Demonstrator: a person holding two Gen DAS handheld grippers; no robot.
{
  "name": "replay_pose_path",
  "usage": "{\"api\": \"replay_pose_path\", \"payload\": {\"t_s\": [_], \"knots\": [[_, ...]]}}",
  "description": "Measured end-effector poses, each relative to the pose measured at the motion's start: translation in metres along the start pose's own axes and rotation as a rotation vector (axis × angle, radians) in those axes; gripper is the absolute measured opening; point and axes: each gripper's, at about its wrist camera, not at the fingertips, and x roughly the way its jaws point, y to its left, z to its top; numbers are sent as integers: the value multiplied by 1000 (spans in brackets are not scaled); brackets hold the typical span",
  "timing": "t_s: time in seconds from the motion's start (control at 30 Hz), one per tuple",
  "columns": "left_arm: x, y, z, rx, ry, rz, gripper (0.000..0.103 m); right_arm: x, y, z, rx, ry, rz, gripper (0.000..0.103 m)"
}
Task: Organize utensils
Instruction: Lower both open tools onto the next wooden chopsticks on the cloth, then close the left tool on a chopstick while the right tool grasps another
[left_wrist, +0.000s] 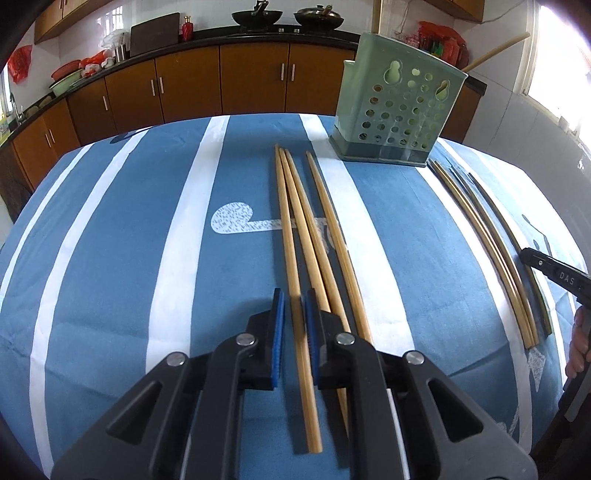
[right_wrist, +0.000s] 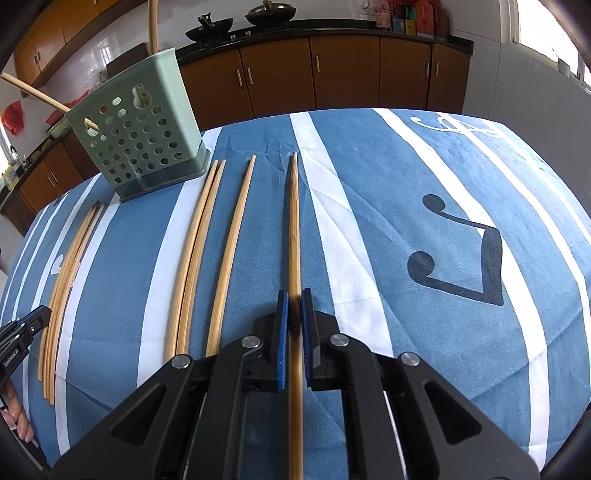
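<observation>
left gripper (left_wrist: 294, 314): fingers narrowed around one chopstick (left_wrist: 295, 266) of a group of three, pads not visibly touching it | holder (left_wrist: 397, 107): green, perforated, upright at the far side of the blue-striped surface (left_wrist: 129, 240) | right gripper (right_wrist: 293, 317): fingers pinching a chopstick pair (right_wrist: 294, 229) lying lengthwise on the cloth

Left gripper (left_wrist: 294, 317) low over striped blue cloth (left_wrist: 129, 240), blue pads straddling leftmost of three chopsticks (left_wrist: 295, 236), small gaps either side. Green holder (left_wrist: 397, 107) far right. Darker chopsticks (left_wrist: 491, 243) near right edge, right gripper (left_wrist: 554, 275) beside them.
</observation>
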Motion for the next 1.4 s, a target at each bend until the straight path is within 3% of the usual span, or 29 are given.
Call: {"api": "replay_pose_path", "payload": {"t_s": [0.4, 0.77, 1.4], "knots": [[11, 39, 19, -74, -11, 91, 8, 7, 5, 7, -32, -8, -3, 8], [10, 54, 18, -111, -20, 16, 10, 15, -2, 16, -21, -35, -41, 8], [11, 55, 18, -112, -18, 16, 10, 14, -1, 15, -14, -43, -33, 8]]}}
